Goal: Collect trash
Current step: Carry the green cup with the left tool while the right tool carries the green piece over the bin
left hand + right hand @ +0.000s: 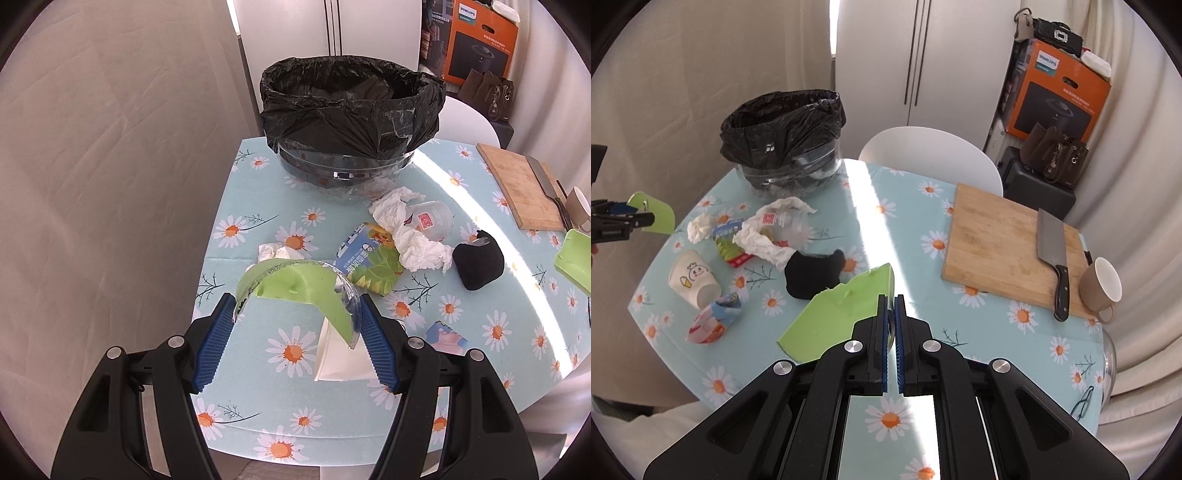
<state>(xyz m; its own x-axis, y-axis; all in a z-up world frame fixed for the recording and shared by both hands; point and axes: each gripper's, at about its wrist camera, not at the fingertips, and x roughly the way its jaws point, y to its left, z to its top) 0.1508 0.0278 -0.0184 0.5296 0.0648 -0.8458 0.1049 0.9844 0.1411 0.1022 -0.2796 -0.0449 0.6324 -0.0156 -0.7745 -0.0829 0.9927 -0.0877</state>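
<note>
**A:** Your left gripper [297, 321] is clamped across a curved green plastic shard [295, 284] with a clear rim, both blue pads pressing its edges, and it hangs above the desk [258, 417]. Can you see it?

**B:** Yes. And the right one?

**A:** Your right gripper [891, 306] is closed tight on the edge of a second green shard [831, 317], which juts out to its left over the daisy-patterned cloth.

**B:** What lies just past them?

**A:** Below your left gripper sits a white paper cup [340, 358] on its side. Ahead of it are a flattened drink carton [369, 262], a crumpled white tissue [410, 229], a smaller tissue wad [277, 253] and a clear plastic cup [436, 218] tipped over. A black lump [478, 262] rests to the right of the tissue, and a small crushed wrapper [445, 334] lies near the desk's front edge.

**B:** And the bin?

**A:** The bin [347, 162], lined with a black bag [351, 99], stands at the far side of the desk, beyond the litter, its mouth open.

**B:** Anything off to the side?

**A:** A wooden cutting board [1004, 247] with a cleaver [1052, 254] on it, and a mug [1100, 288] tilted against its corner.
</note>
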